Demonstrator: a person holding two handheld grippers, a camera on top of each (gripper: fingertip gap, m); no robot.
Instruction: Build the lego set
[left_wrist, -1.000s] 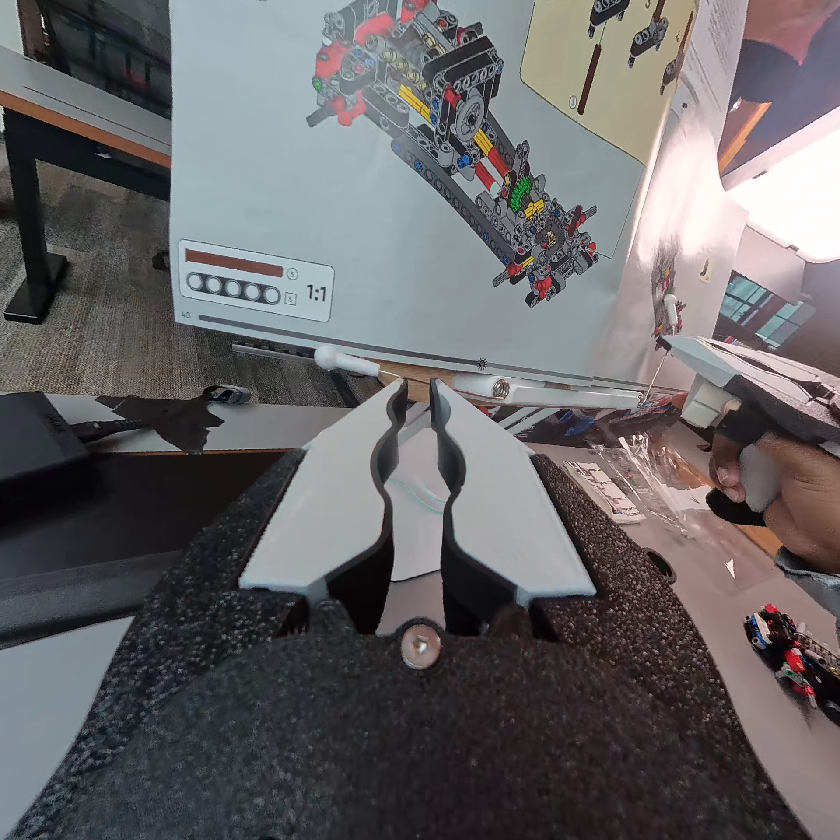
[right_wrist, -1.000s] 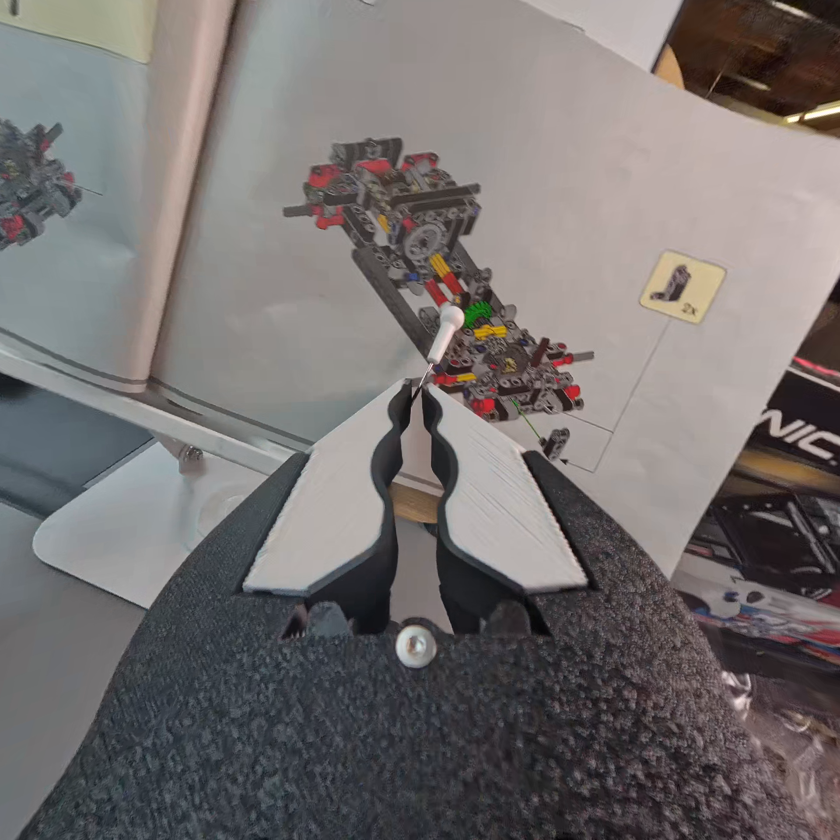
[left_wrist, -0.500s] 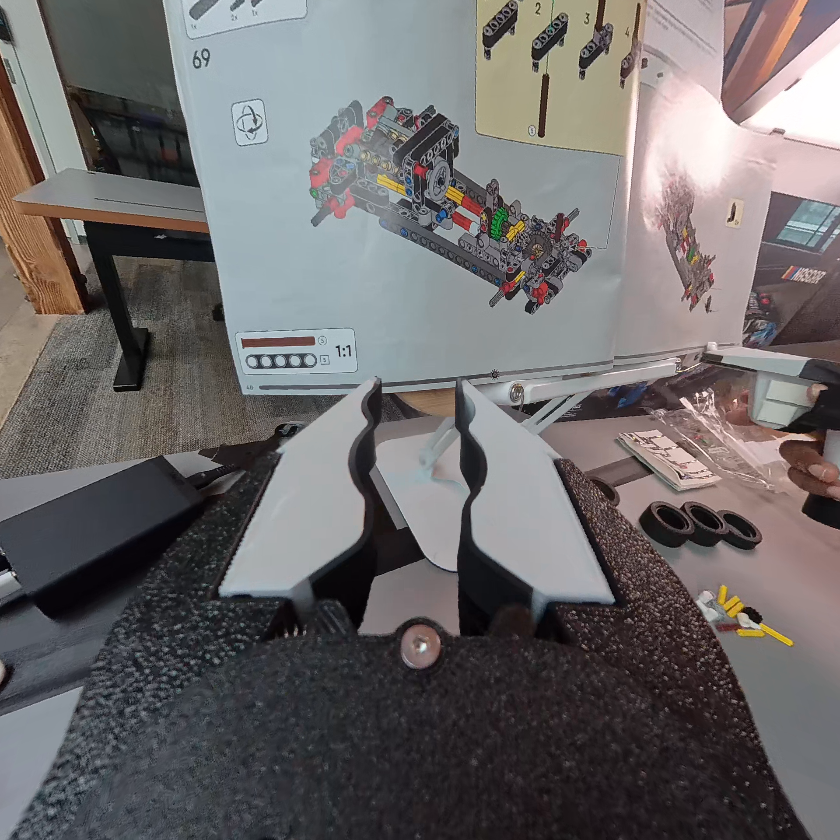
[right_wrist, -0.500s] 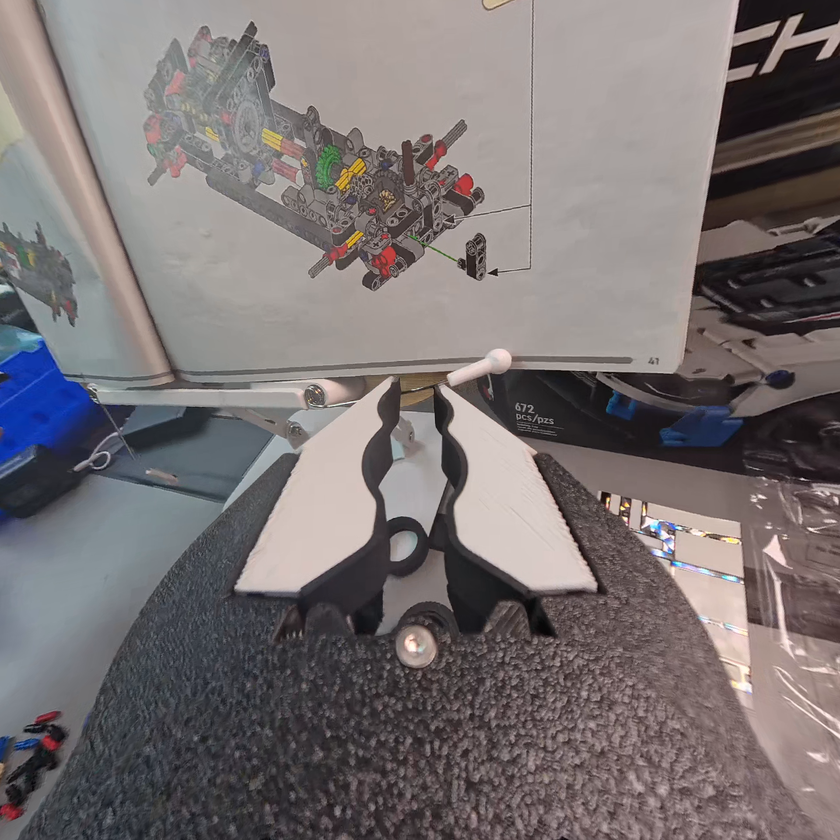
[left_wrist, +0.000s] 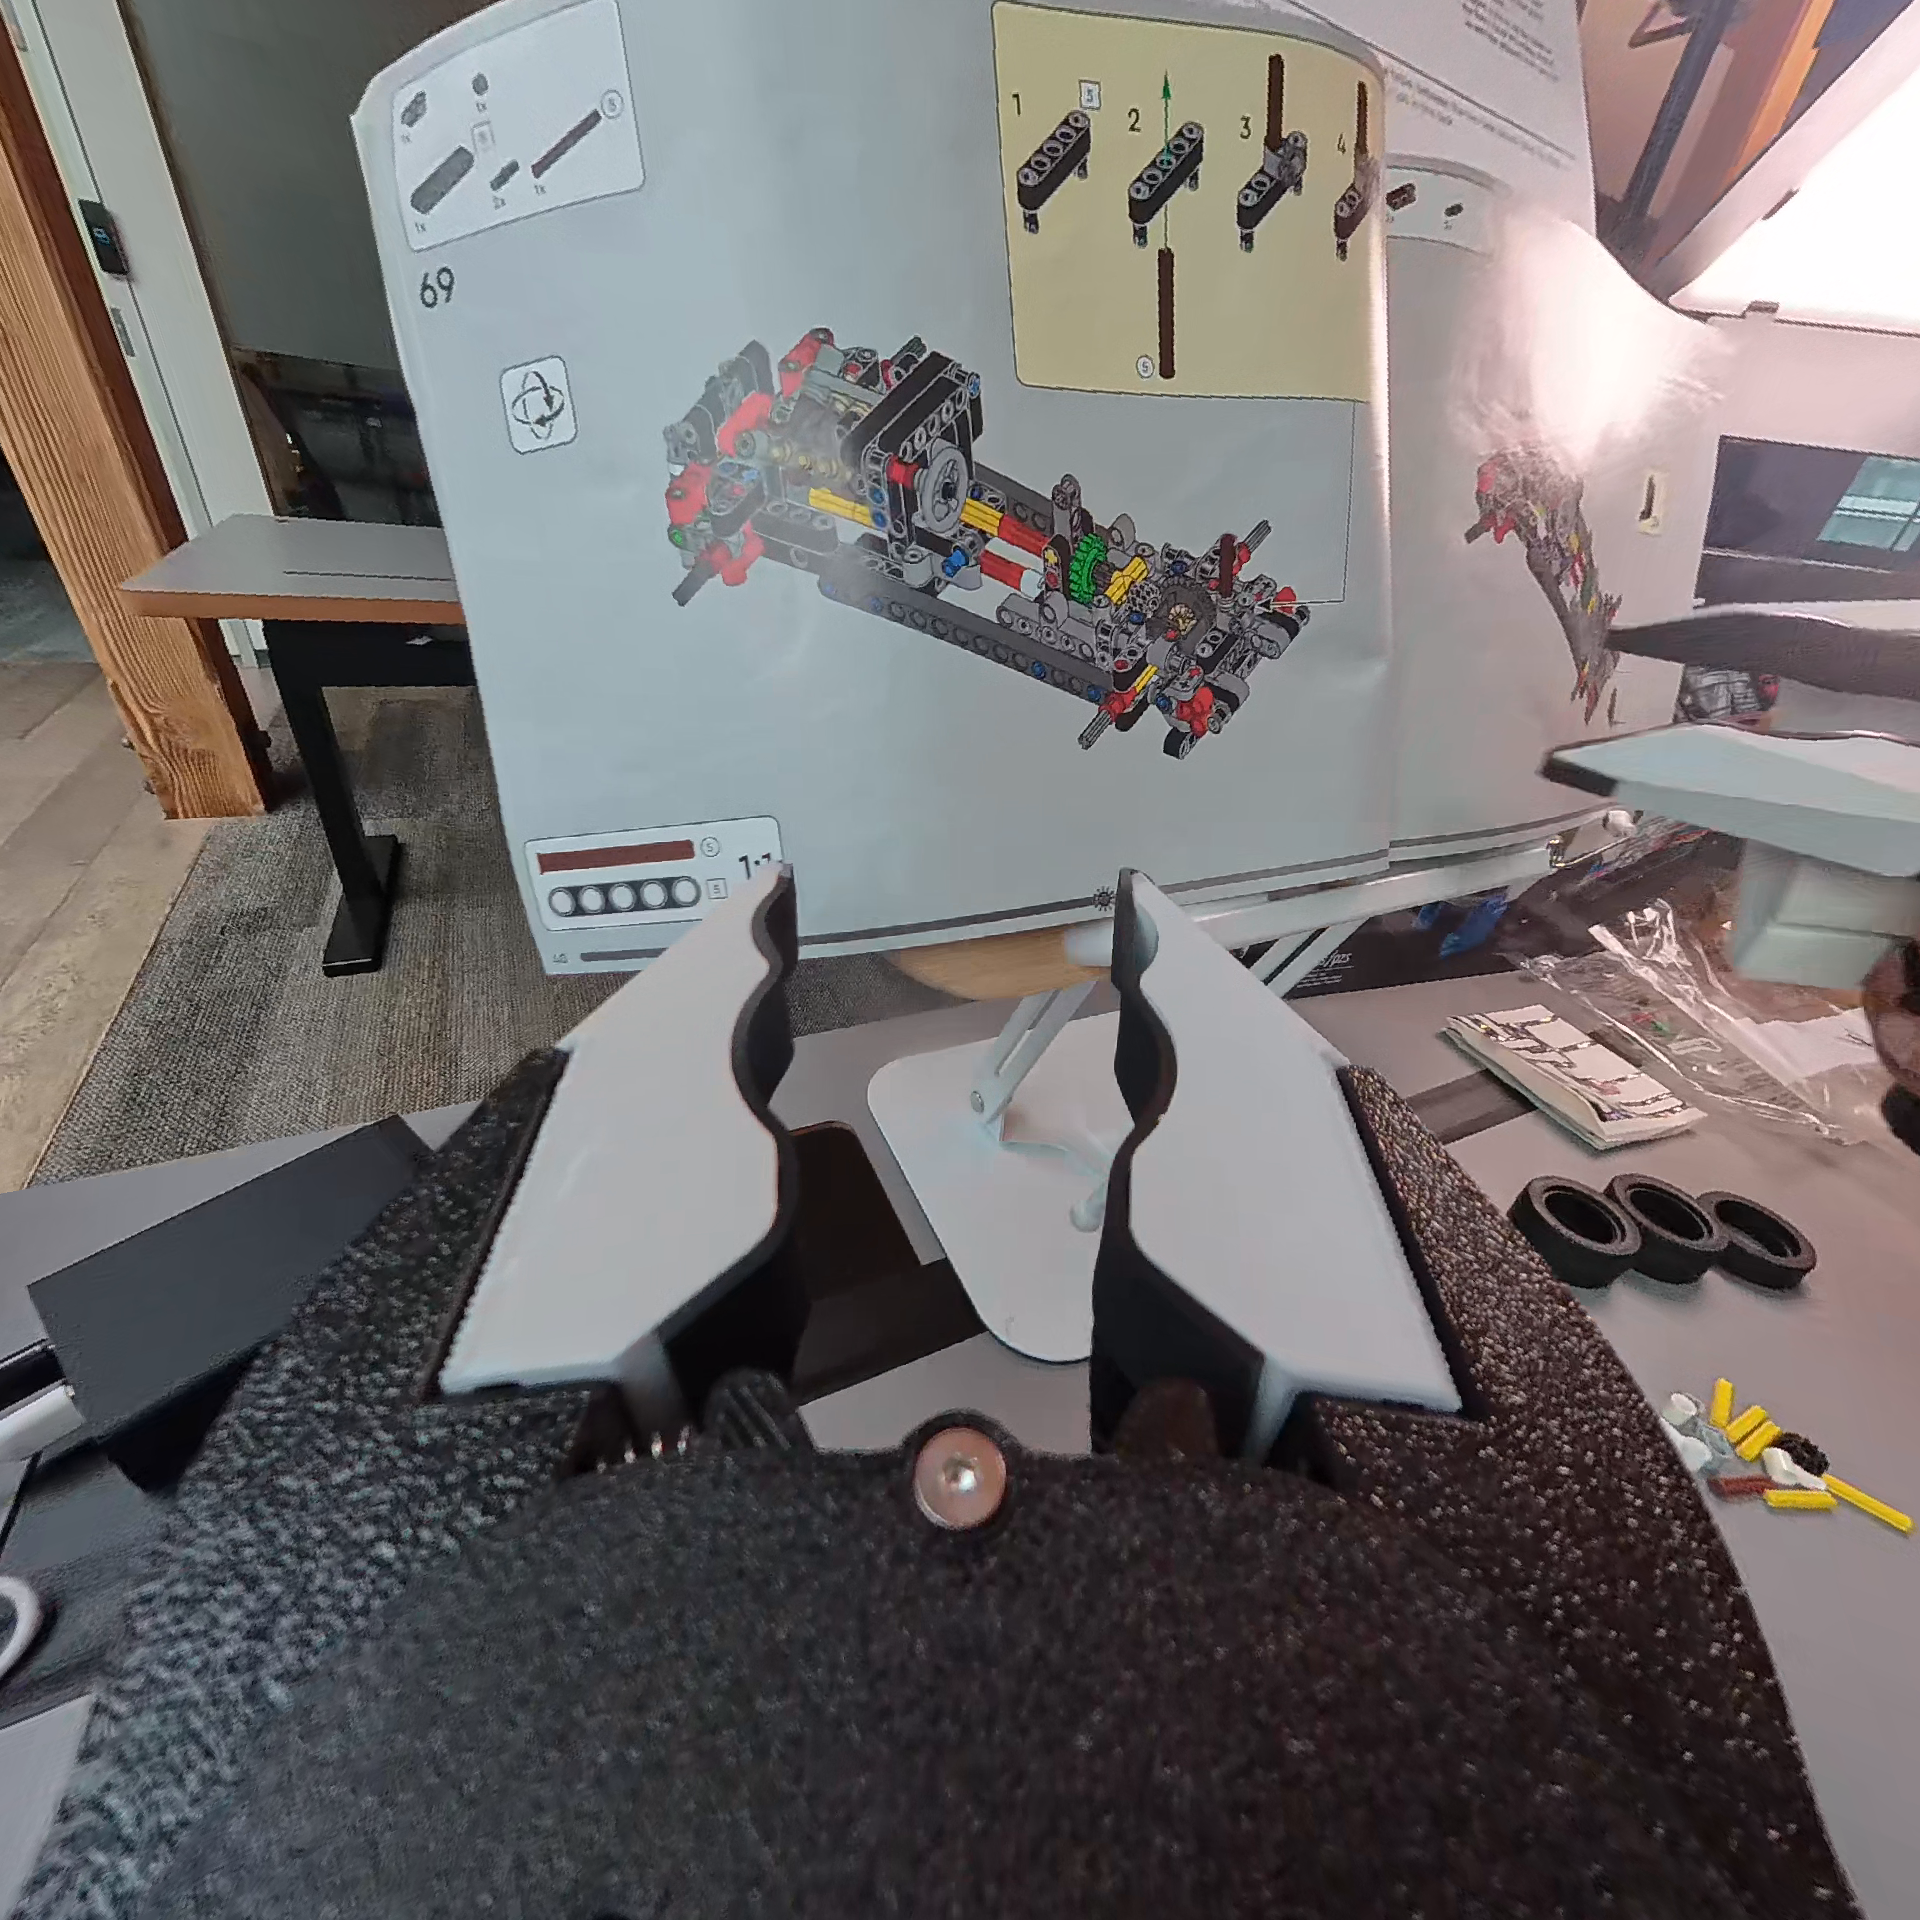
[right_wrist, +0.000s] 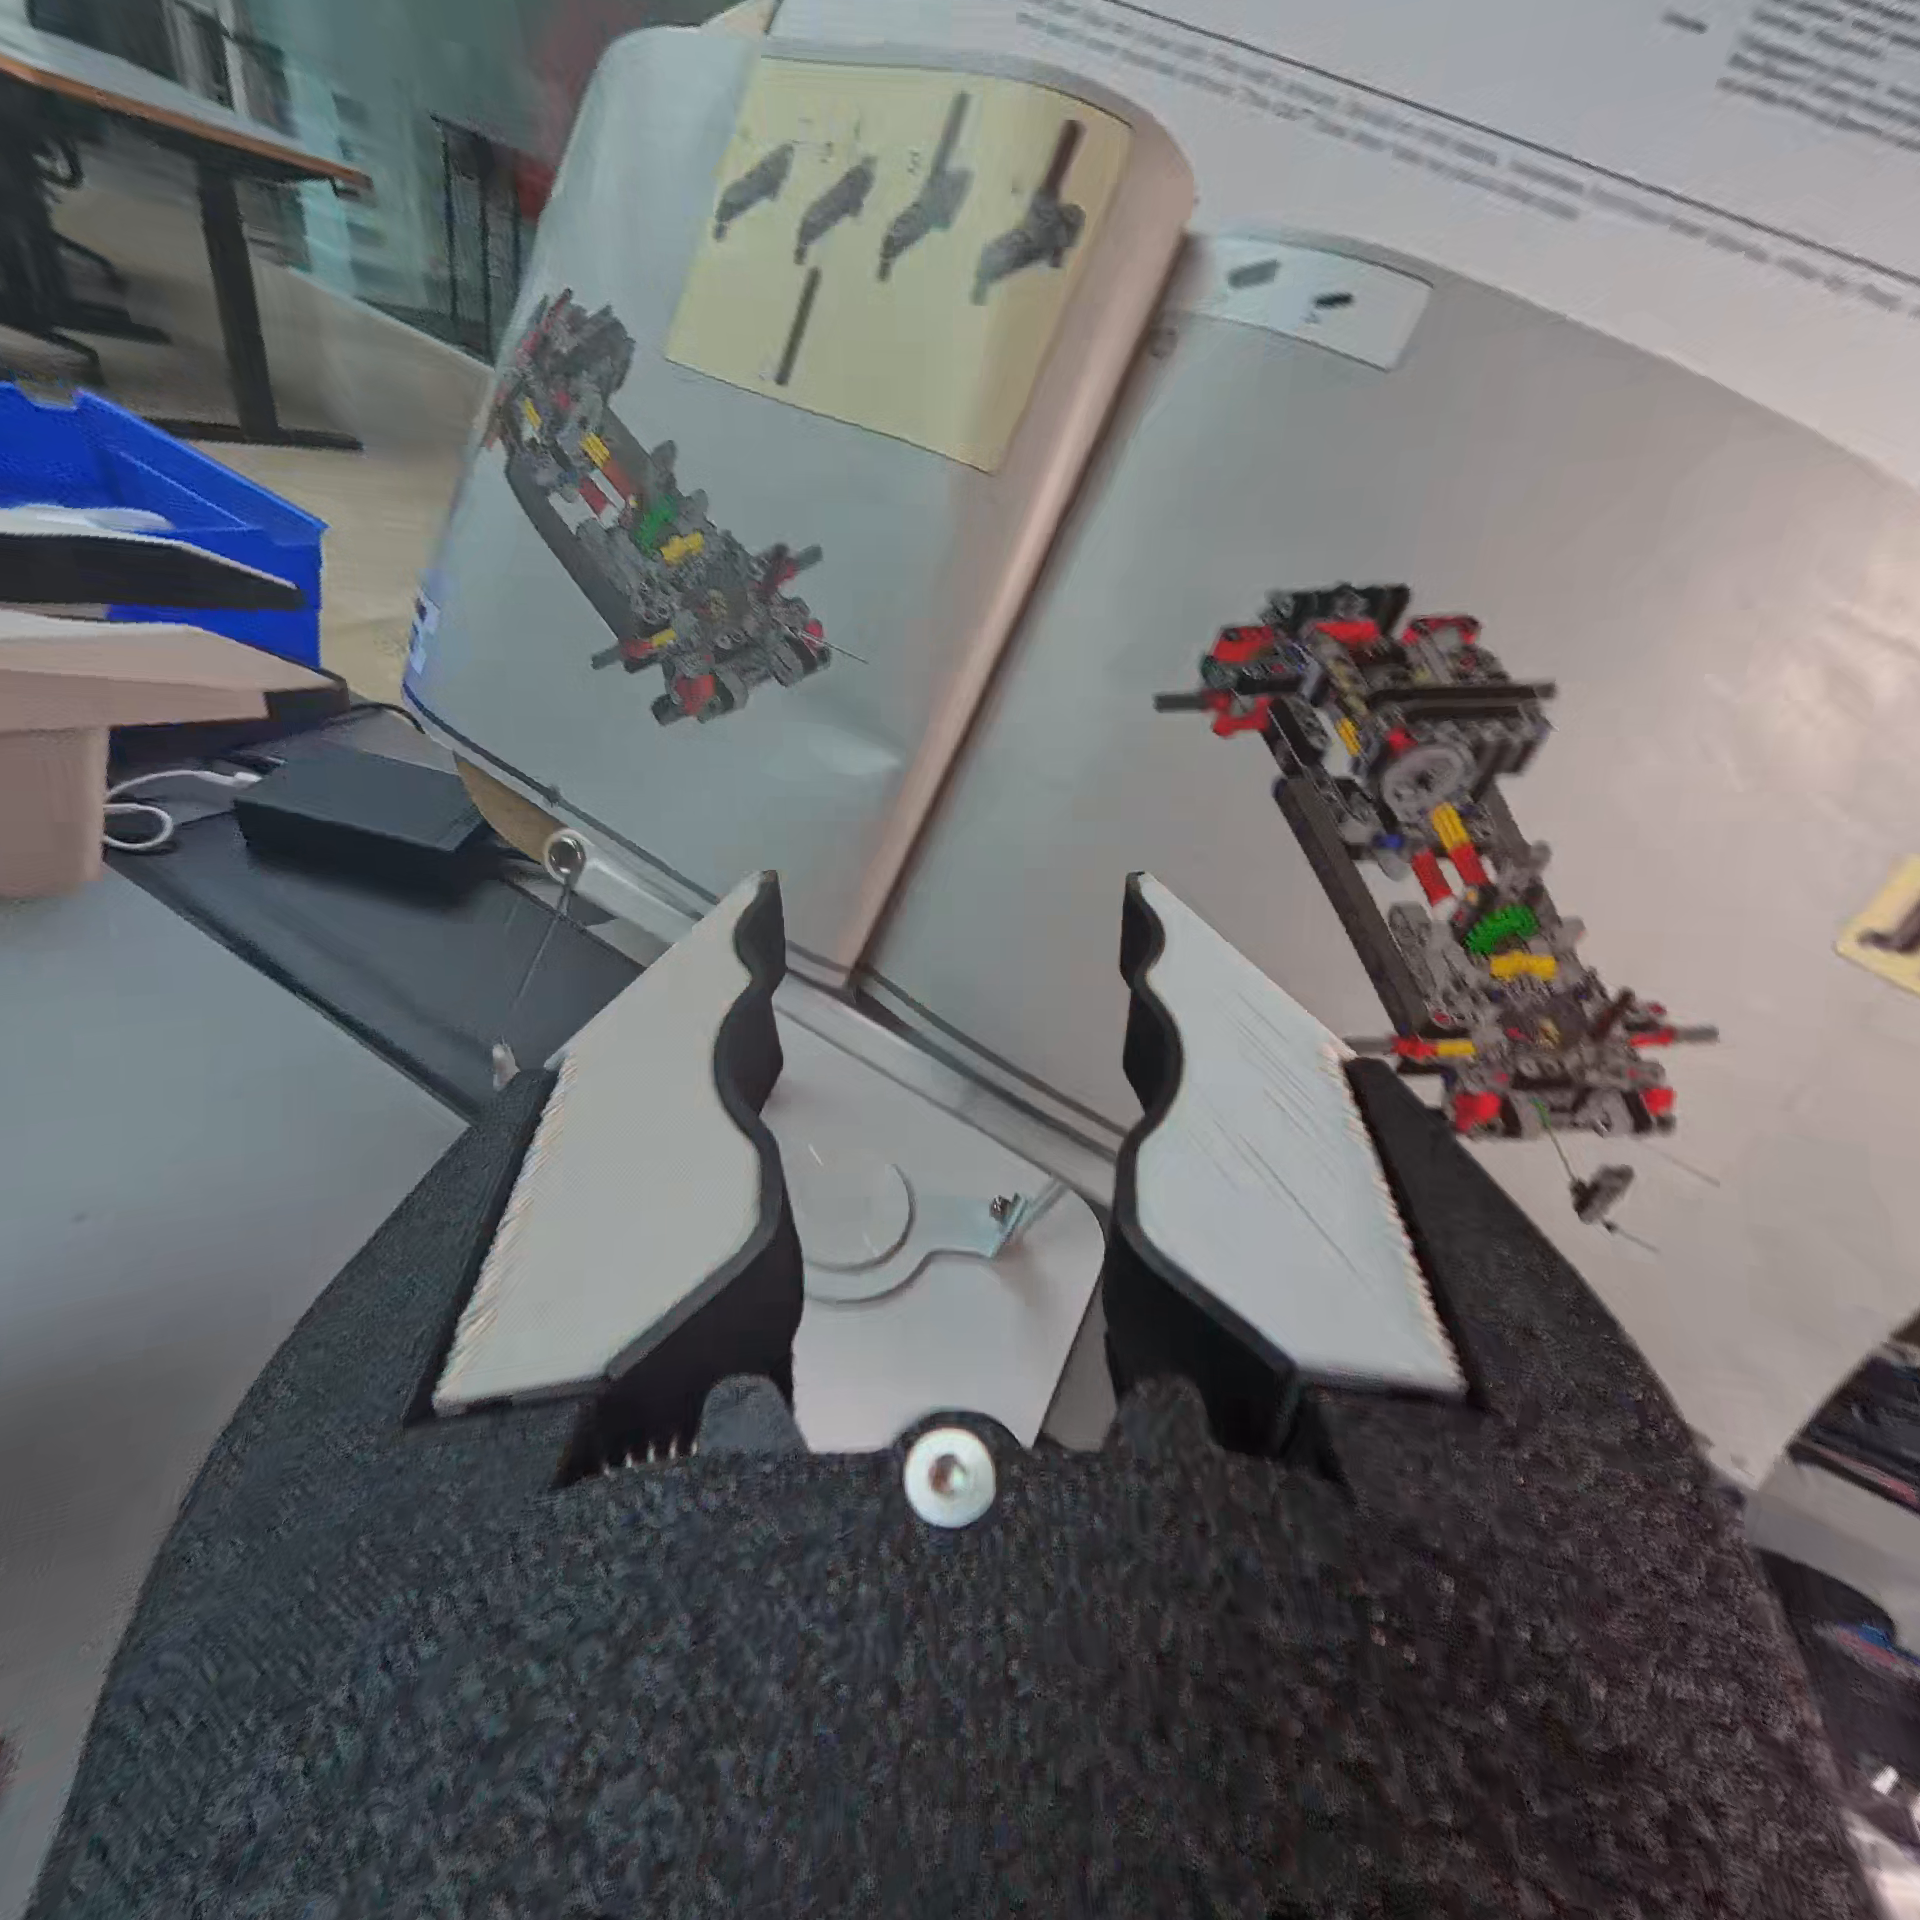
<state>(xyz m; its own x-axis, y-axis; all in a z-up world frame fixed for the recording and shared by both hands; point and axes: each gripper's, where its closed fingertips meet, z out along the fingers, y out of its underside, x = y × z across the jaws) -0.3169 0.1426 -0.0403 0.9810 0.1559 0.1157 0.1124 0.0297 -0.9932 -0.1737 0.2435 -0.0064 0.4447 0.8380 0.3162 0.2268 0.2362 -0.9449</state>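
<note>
The open instruction booklet (left_wrist: 935, 520) stands upright on a white stand (left_wrist: 997, 1164) on the grey table; it also fills the right wrist view (right_wrist: 1351, 623). My left gripper (left_wrist: 951, 914) is open and empty, in front of the booklet's lower edge. My right gripper (right_wrist: 945, 914) is open and empty, close to the booklet's spine; it shows blurred at the right edge of the left wrist view (left_wrist: 1745, 769). Three black tyres (left_wrist: 1662, 1231) and a small pile of yellow, white and dark loose pieces (left_wrist: 1766, 1455) lie on the table to the right.
A black box (left_wrist: 197, 1309) lies at the left, also seen with a white cable in the right wrist view (right_wrist: 353, 810). A folded leaflet (left_wrist: 1569, 1070) and clear plastic bags (left_wrist: 1704, 997) lie at the right. A blue bin (right_wrist: 135, 499) stands far left. Another table (left_wrist: 301, 571) stands behind.
Both grippers opened wide from nearly shut. The left gripper drew back from the booklet. The right gripper let go of the white page-holder pin and swung left towards the booklet's spine.
</note>
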